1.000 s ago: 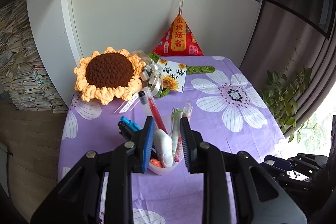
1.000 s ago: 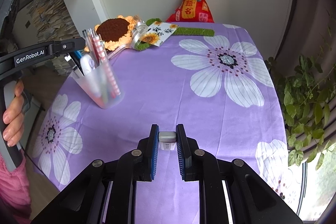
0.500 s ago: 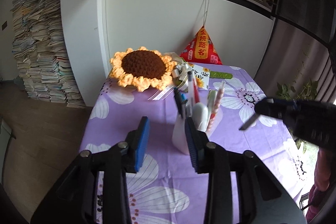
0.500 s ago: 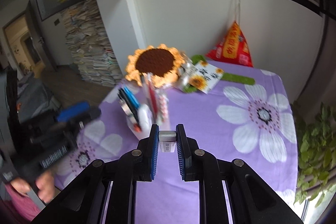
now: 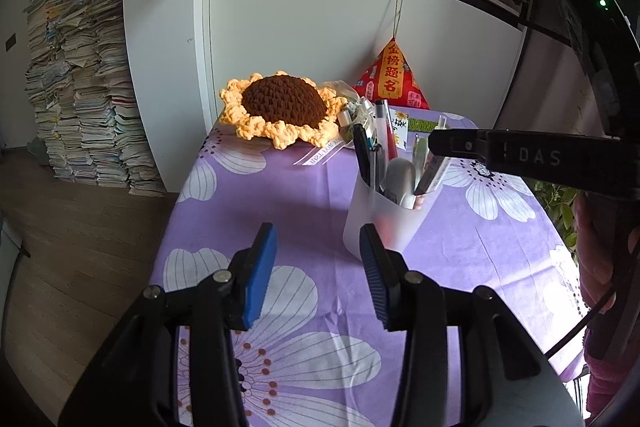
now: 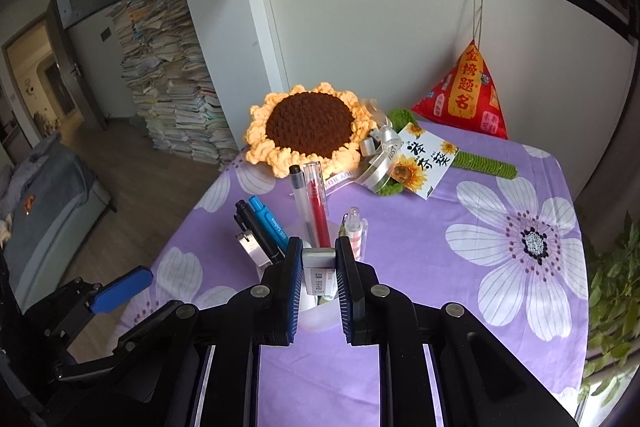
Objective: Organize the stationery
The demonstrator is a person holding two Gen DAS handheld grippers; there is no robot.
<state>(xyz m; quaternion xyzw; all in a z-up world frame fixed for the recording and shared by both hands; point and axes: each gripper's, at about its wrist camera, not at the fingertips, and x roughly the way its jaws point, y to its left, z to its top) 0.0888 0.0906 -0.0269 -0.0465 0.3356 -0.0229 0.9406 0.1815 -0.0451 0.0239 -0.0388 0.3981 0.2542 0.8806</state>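
The eraser, one small white block, sat clamped between the right gripper's two blue pads, directly above the cup. That one frosted cup stood on the purple floral cloth and held several pens. The left gripper hung just left of the cup, jaws wide and holding nothing. One crocheted sunflower lay behind.
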